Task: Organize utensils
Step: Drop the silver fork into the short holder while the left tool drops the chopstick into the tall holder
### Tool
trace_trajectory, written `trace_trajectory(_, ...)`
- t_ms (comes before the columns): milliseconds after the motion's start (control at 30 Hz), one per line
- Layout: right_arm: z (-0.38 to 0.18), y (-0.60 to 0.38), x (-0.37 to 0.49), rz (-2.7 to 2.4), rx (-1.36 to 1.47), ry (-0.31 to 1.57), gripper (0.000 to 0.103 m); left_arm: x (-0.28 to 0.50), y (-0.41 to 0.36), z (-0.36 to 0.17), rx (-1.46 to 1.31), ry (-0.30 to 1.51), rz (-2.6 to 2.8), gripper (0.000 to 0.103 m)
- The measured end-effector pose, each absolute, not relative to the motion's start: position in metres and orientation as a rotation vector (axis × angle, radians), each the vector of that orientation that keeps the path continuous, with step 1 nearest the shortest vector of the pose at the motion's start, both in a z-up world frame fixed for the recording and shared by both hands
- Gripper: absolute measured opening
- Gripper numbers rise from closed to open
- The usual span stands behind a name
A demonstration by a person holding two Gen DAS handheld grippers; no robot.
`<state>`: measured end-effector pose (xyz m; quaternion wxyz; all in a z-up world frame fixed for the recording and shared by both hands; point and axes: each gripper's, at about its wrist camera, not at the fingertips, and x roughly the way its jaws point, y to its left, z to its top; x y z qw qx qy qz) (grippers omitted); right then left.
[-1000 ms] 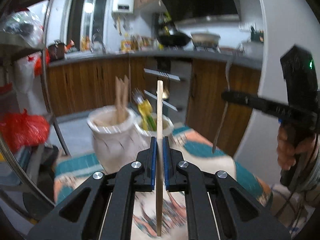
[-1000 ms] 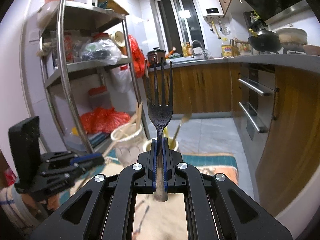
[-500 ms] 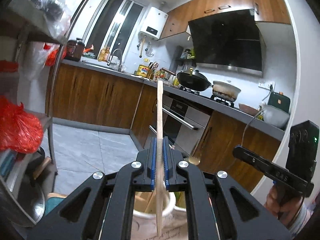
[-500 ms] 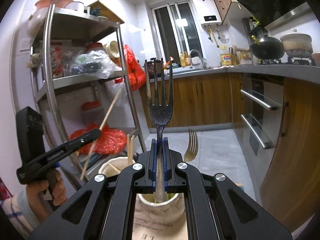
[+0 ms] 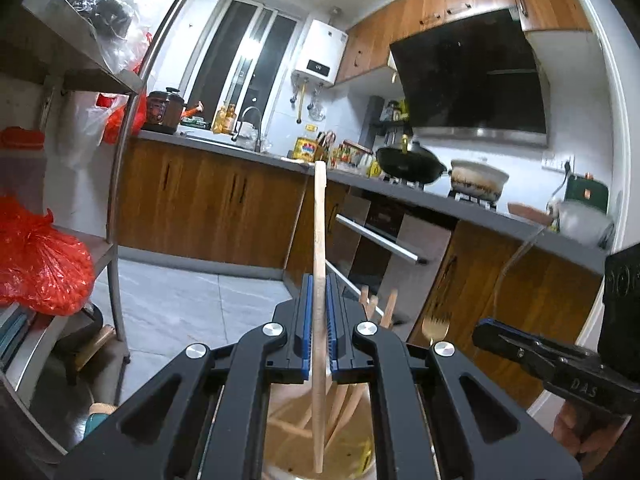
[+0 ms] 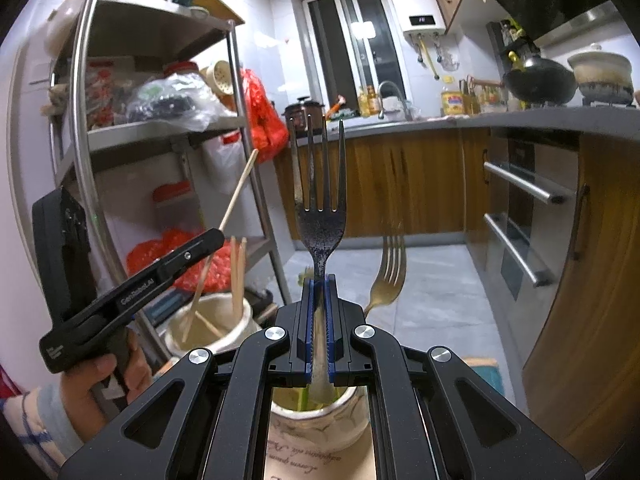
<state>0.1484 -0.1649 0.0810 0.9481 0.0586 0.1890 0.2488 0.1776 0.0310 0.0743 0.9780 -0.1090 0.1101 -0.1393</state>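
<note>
Wooden and pale, a single chopstick (image 5: 319, 264) stands upright in the left gripper (image 5: 319, 344), its jaws pressed tight on the shaft; the lower end hangs inside the mouth of the chopstick holder (image 6: 208, 330), though not visibly resting on the bottom. Other chopsticks (image 6: 237, 276) already lean in that holder. The right gripper (image 6: 319, 340) has its jaws closed on the handle of a dark fork (image 6: 319, 216), tines up, with the handle's end dipping into the fork cup (image 6: 320, 420), a pale ceramic cup directly beneath it. A gold fork (image 6: 387, 276) already stands in that cup, along with something green that is too hidden to name. Both containers sit side by side on a patterned surface (image 6: 482, 364) of which only an edge shows.

By my reading, the sorting is well under way: each tool is lined up over its proper container, and what remains for these two pieces is to lower and let go. Whether more utensils wait elsewhere cannot be told. Beyond, a metal shelf rack (image 6: 168, 128) and the kitchen cabinets (image 5: 208, 204) fill the background.
</note>
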Motion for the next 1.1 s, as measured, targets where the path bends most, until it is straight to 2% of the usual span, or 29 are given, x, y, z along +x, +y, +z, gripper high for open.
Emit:
trace_trajectory(600, 0.037, -0.152, 0.166, 0.477, 0.082, 0.537, 0.006, 0.141, 0.040, 0.053, -0.140, 0.365, -0.238, 0.008)
trace_trajectory(633, 0.036, -0.151, 0.165, 0.475, 0.079, 0.536, 0.006, 0.141, 0.040, 0.054, -0.141, 0.367, -0.235, 0.014)
trace_trajectory(667, 0.035, -0.150, 0.165, 0.475, 0.077, 0.536, 0.006, 0.140, 0.041, 0.054, -0.143, 0.366, -0.233, 0.024)
trace_trajectory(733, 0.032, -0.150, 0.166, 0.478, 0.072, 0.543, 0.006, 0.137, 0.041, 0.056, -0.139, 0.354, -0.231, 0.031)
trace_trajectory(1000, 0.030, -0.148, 0.170, 0.488, 0.073, 0.565, 0.008, 0.127, 0.044, 0.063, -0.137, 0.352, -0.213, 0.036)
trace_trajectory(1067, 0.033, -0.152, 0.167, 0.489, 0.081, 0.560, 0.020, 0.123, 0.045, 0.065, -0.132, 0.353, -0.208, 0.039)
trace_trajectory(1100, 0.035, -0.154, 0.163, 0.492, 0.091, 0.556, 0.023, 0.121, 0.046, 0.066, -0.130, 0.353, -0.205, 0.040)
